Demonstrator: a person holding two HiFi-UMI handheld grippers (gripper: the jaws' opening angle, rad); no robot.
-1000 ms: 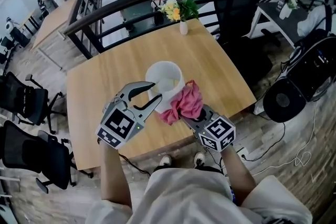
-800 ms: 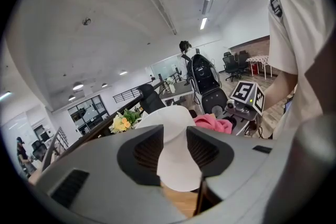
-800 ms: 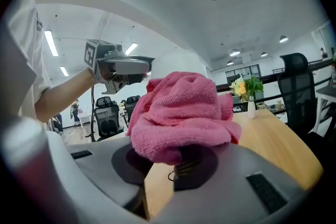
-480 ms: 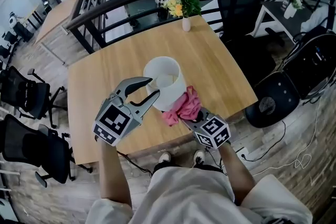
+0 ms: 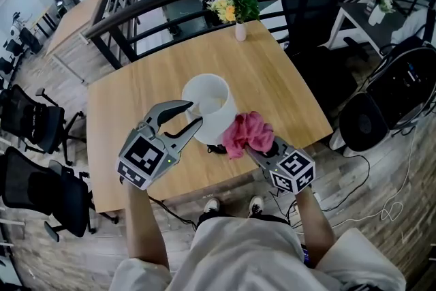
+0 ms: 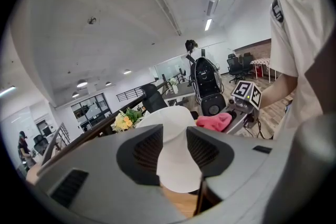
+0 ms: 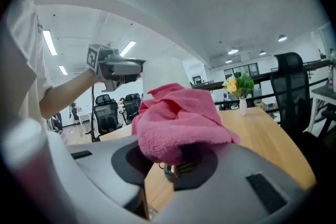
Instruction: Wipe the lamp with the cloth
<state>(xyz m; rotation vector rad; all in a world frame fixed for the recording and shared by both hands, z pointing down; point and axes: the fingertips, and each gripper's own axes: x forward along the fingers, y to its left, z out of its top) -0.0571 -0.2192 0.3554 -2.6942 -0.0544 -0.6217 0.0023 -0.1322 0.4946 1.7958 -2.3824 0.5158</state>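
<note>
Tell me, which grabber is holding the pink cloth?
The right gripper: its jaws are shut on the pink cloth. The left gripper has open jaws and grips nothing, pointing at the white lamp.

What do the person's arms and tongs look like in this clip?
The left tongs and right tongs are grey plastic with curved jaws and dark ribbed pads. Each bears a cube of black-and-white square markers. The person wears a white short-sleeved T-shirt, forearms bare.

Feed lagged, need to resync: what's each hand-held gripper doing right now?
Left hand-held gripper: open, empty, jaws apart facing the lamp.
Right hand-held gripper: closed, holding the pink cloth.
</note>
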